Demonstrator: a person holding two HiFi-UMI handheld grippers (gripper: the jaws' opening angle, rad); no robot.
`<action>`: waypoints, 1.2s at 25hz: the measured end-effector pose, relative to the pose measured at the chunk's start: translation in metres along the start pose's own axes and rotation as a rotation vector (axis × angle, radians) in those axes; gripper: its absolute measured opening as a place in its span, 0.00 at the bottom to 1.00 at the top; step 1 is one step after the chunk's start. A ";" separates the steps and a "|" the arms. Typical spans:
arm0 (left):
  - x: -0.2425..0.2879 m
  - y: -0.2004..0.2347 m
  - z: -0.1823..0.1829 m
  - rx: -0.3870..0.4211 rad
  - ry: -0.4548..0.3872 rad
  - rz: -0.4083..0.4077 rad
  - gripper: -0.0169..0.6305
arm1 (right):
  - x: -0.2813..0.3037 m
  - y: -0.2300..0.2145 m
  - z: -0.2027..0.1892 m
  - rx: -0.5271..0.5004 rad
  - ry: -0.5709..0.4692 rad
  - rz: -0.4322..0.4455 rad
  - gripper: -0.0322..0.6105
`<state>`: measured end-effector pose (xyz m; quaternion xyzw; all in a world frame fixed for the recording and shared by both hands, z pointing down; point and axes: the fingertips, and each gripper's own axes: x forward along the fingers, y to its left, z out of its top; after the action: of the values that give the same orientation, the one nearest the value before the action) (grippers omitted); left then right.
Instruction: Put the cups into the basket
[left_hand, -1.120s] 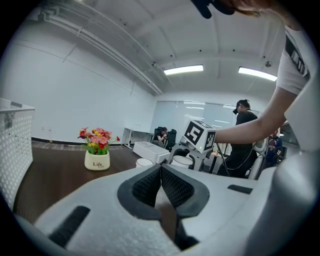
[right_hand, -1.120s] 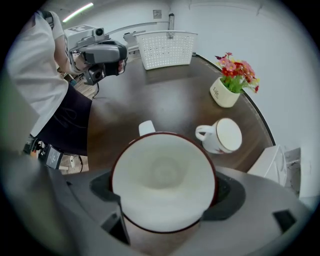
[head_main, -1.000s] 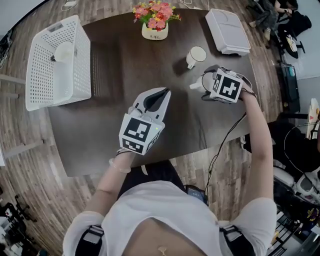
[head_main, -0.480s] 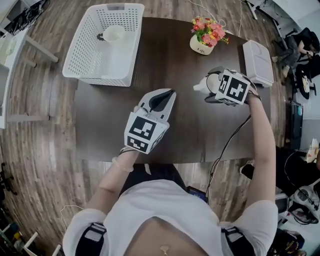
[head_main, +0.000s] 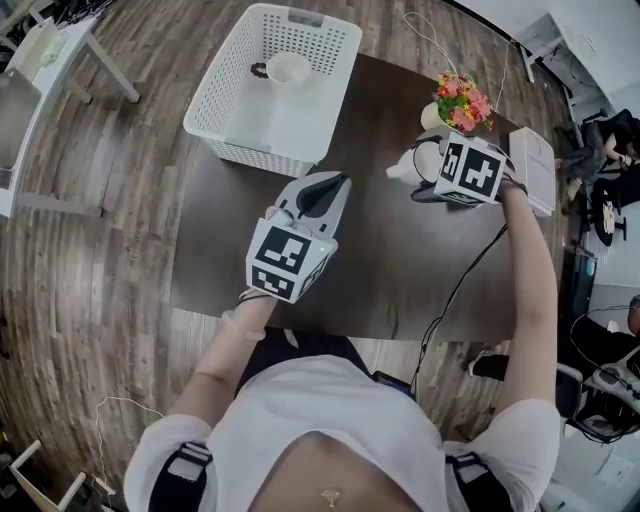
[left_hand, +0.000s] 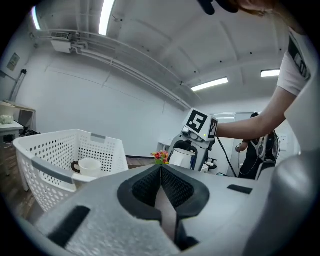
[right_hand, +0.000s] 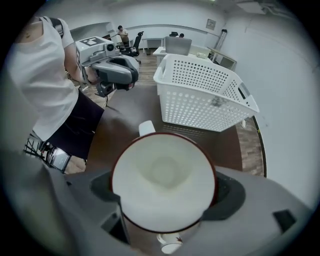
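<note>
A white perforated basket (head_main: 245, 85) stands on the far left part of the dark table (head_main: 400, 270), with one white cup (head_main: 288, 68) inside it. In the head view my right gripper (head_main: 420, 166) is over the table's far right, shut on a second white cup (head_main: 404, 168). The right gripper view shows this red-rimmed cup (right_hand: 162, 180) mouth-on between the jaws, above the table. Another small cup (right_hand: 170, 245) shows below it. My left gripper (head_main: 325, 188) hangs over the table's middle, shut and empty, pointing at the basket (left_hand: 70, 155).
A pot of flowers (head_main: 455, 103) stands just behind the right gripper. A white box (head_main: 537, 160) lies at the table's far right edge. Wood floor surrounds the table. A cable runs from the right gripper down past the table's near edge.
The right gripper has lifted the cup off the table and carried it left, in front of the flower pot. The head view has swung toward the basket. The left gripper has stayed put.
</note>
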<state>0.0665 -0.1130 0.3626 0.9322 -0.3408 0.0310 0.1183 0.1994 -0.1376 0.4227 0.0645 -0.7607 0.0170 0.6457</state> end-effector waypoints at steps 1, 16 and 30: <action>-0.003 0.007 0.005 0.002 -0.007 0.006 0.04 | -0.004 -0.006 0.009 -0.012 -0.002 0.002 0.74; -0.062 0.117 0.077 0.058 -0.092 0.162 0.04 | -0.058 -0.090 0.168 -0.194 -0.087 -0.079 0.74; -0.099 0.147 0.052 0.028 -0.108 0.150 0.04 | 0.025 -0.121 0.273 -0.306 -0.070 0.024 0.74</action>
<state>-0.1045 -0.1720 0.3278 0.9059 -0.4151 -0.0059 0.0840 -0.0573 -0.2893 0.3951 -0.0430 -0.7772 -0.0938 0.6207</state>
